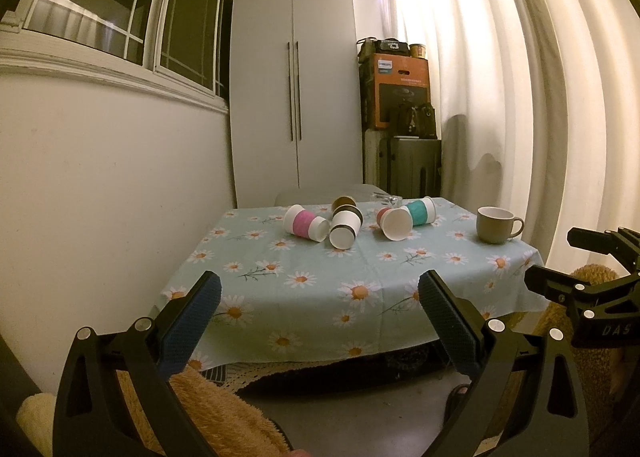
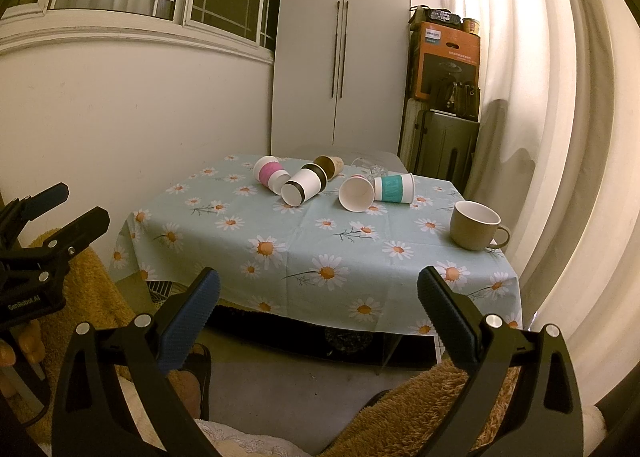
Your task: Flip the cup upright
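Several paper cups lie on their sides at the far end of the daisy tablecloth (image 1: 304,281): a pink-banded cup (image 1: 305,223) (image 2: 271,174), a black-banded cup (image 1: 345,228) (image 2: 303,184), a brown cup (image 1: 344,201) (image 2: 329,165), a plain white cup (image 1: 396,223) (image 2: 357,193) and a teal-banded cup (image 1: 419,211) (image 2: 393,187). A beige mug (image 1: 496,225) (image 2: 476,225) stands upright at the right. My left gripper (image 1: 320,297) is open and empty, short of the table's near edge. My right gripper (image 2: 319,293) is open and empty, also short of the table.
A clear glass object (image 2: 370,167) lies behind the cups. A white wardrobe (image 1: 294,89), stacked boxes (image 1: 400,89) and a suitcase (image 2: 446,149) stand behind the table. A wall runs along the left, curtains (image 1: 520,97) along the right. Furry fabric (image 2: 420,409) lies below the grippers.
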A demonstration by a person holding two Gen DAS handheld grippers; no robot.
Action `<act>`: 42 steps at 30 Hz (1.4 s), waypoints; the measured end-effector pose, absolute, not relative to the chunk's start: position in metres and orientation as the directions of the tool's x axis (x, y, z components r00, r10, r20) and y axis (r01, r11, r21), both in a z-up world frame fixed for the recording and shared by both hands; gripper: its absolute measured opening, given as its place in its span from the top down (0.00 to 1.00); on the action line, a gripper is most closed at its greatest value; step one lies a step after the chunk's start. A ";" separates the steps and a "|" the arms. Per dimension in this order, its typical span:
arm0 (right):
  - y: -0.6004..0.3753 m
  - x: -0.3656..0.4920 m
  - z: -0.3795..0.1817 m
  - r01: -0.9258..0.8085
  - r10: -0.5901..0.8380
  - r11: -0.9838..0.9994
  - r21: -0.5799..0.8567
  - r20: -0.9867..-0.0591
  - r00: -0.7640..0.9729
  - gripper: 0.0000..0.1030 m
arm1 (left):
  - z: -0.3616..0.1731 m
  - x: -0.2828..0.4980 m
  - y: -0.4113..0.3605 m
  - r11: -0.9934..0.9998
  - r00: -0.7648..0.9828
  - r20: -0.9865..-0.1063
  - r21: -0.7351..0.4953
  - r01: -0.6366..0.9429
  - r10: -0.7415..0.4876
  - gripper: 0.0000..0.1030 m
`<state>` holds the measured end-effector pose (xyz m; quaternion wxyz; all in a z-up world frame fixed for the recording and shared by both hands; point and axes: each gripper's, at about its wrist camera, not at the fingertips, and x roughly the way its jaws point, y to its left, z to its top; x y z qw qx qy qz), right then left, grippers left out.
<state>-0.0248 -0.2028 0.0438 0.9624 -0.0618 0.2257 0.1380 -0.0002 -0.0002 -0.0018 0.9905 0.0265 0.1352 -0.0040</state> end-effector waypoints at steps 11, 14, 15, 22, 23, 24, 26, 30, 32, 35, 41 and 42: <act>-0.203 -0.025 0.044 -0.294 0.237 0.954 -0.058 -0.453 0.859 0.05 | -0.002 0.000 0.000 0.999 0.963 -0.268 0.051 0.015 -0.001 0.06; -0.203 -0.025 0.044 -0.294 0.237 0.954 -0.058 -0.454 0.859 0.05 | -0.002 0.001 0.003 0.999 0.963 -0.268 0.050 0.014 0.000 0.06; -0.203 -0.025 0.044 -0.294 0.237 0.954 -0.058 -0.454 0.859 0.05 | -0.002 0.001 0.003 0.999 0.963 -0.268 0.050 0.014 0.001 0.06; -0.203 -0.025 0.044 -0.294 0.238 0.954 -0.057 -0.454 0.859 0.05 | -0.002 0.001 0.003 0.999 0.963 -0.268 0.052 0.014 0.000 0.06; -0.203 -0.025 0.044 -0.294 0.237 0.954 -0.057 -0.454 0.859 0.05 | -0.002 0.001 0.003 0.999 0.963 -0.268 0.051 0.014 0.000 0.06; -0.203 -0.025 0.044 -0.294 0.237 0.954 -0.058 -0.454 0.859 0.05 | -0.002 0.001 0.003 0.999 0.964 -0.268 0.051 0.014 0.000 0.06; -0.203 -0.025 0.044 -0.294 0.237 0.954 -0.058 -0.455 0.859 0.05 | -0.002 0.001 0.002 0.999 0.963 -0.268 0.051 0.013 0.001 0.06; -0.203 -0.024 0.044 -0.294 0.237 0.954 -0.058 -0.455 0.858 0.05 | -0.002 0.001 0.003 0.999 0.963 -0.270 0.052 0.014 0.000 0.06; -0.203 -0.025 0.044 -0.293 0.236 0.954 -0.058 -0.455 0.858 0.05 | -0.001 0.001 0.002 0.999 0.963 -0.269 0.052 0.014 0.001 0.06; -0.204 -0.024 0.043 -0.293 0.237 0.954 -0.055 -0.455 0.858 0.05 | -0.002 0.001 0.002 0.999 0.963 -0.269 0.052 0.014 0.001 0.06; -0.204 -0.024 0.044 -0.292 0.235 0.955 -0.058 -0.456 0.858 0.05 | -0.002 0.001 0.002 0.998 0.963 -0.270 0.053 0.013 0.001 0.06; -0.205 -0.024 0.045 -0.292 0.235 0.955 -0.058 -0.456 0.858 0.05 | -0.001 0.001 0.002 0.999 0.963 -0.270 0.053 0.014 0.001 0.06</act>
